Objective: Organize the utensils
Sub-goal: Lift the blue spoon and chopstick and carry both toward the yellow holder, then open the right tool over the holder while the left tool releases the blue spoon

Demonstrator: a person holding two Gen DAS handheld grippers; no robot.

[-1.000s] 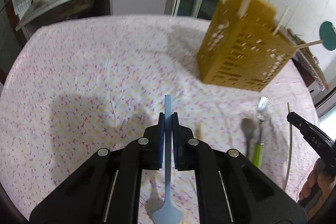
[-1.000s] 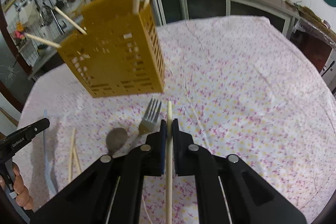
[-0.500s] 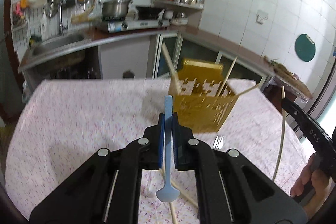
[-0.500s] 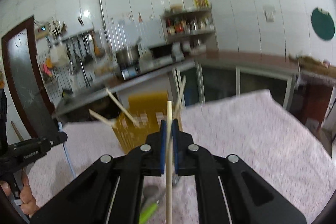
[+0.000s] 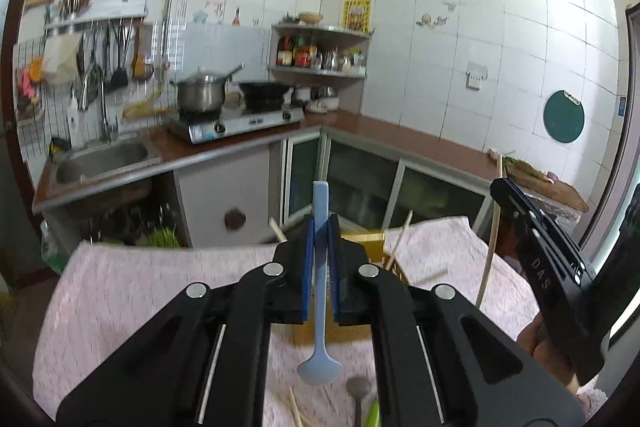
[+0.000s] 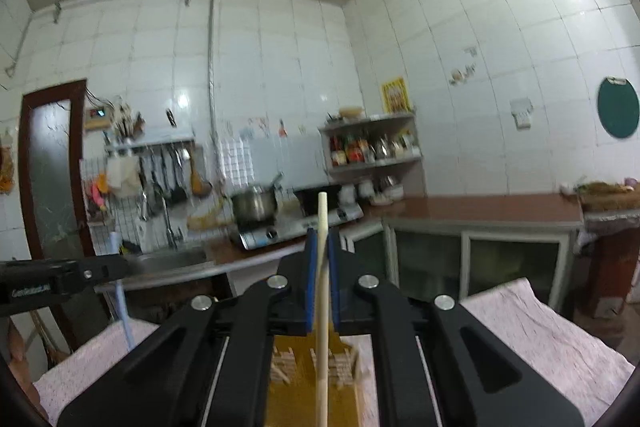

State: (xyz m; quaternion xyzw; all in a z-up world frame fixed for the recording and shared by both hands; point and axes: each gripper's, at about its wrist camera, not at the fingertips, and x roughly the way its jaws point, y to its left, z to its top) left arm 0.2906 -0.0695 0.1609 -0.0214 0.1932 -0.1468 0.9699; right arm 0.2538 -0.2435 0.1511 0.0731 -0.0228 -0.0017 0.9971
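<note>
Left gripper (image 5: pixel 320 227) clamps a blue spoon (image 5: pixel 320 307) by the handle, bowl end hanging down toward the near side. Right gripper (image 6: pixel 321 247) is closed on a wooden chopstick (image 6: pixel 322 307), held upright. Both tools are raised above the table (image 5: pixel 120 287), cameras tilted toward the kitchen wall.

The yellow holder (image 6: pixel 312 387) sits directly below the right gripper, several sticks already in it. In the left view only a yellow edge shows behind the jaws.

Risks, as judged:
- Holder is largely hidden by the gripper bodies, so either item could miss the opening and land on the cloth.
- Two tools converging on one holder could collide.
- Sticks already leaning inside could deflect the chopstick.
- A sideways push could tip the holder.

A metal spoon (image 5: pixel 357 393) remains on the table, near edge.
</note>
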